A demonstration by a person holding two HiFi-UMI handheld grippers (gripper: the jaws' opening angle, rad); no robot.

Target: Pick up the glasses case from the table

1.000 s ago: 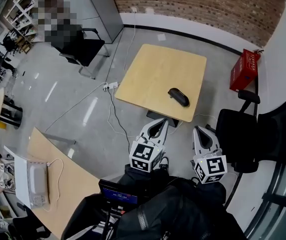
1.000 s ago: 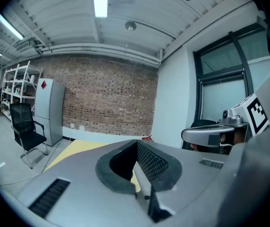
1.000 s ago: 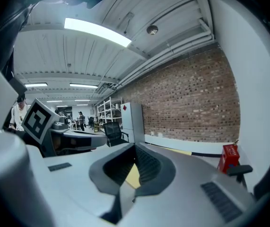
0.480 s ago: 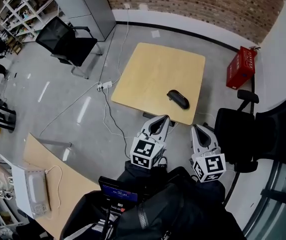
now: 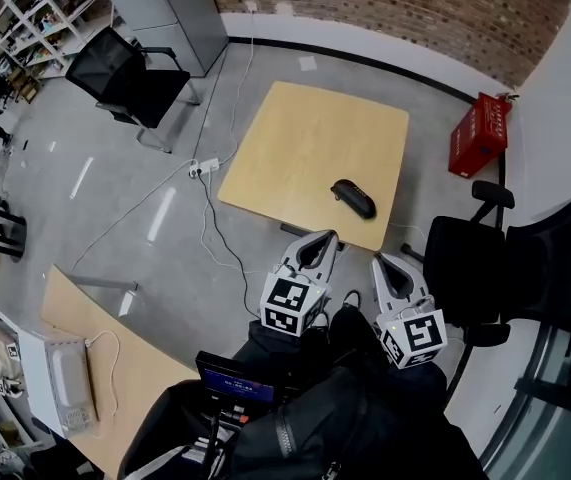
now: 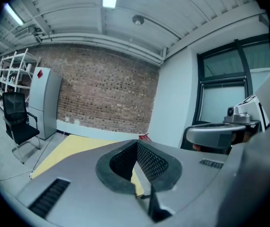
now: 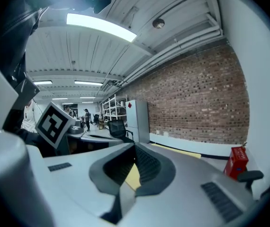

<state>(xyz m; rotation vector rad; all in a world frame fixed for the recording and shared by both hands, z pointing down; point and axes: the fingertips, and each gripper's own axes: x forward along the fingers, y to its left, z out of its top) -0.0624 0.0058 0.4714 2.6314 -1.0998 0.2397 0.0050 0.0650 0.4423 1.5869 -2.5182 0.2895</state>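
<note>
A dark, oblong glasses case [image 5: 353, 198] lies on the square light-wood table [image 5: 305, 138], near its front right edge. Both grippers hang over the floor just short of that edge, with a gap between them and the case. My left gripper [image 5: 325, 239] is shut and empty, and it points at the table [image 6: 73, 148]. My right gripper [image 5: 378, 264] is beside it, also shut with nothing in it. In the left gripper view [image 6: 137, 144] and the right gripper view [image 7: 135, 147] the jaws meet at their tips. The case is hidden in both gripper views.
A red box [image 5: 479, 135] stands by the wall right of the table. Black office chairs [image 5: 475, 268] crowd the right side. Another chair [image 5: 130, 73] and a grey cabinet [image 5: 170, 3] are at far left. Cables and a power strip [image 5: 205, 167] lie on the floor.
Both grippers have edged a little toward the table, the right one shifting slightly left. The case has not moved. The view has swung, so the far-left chair sits higher.
</note>
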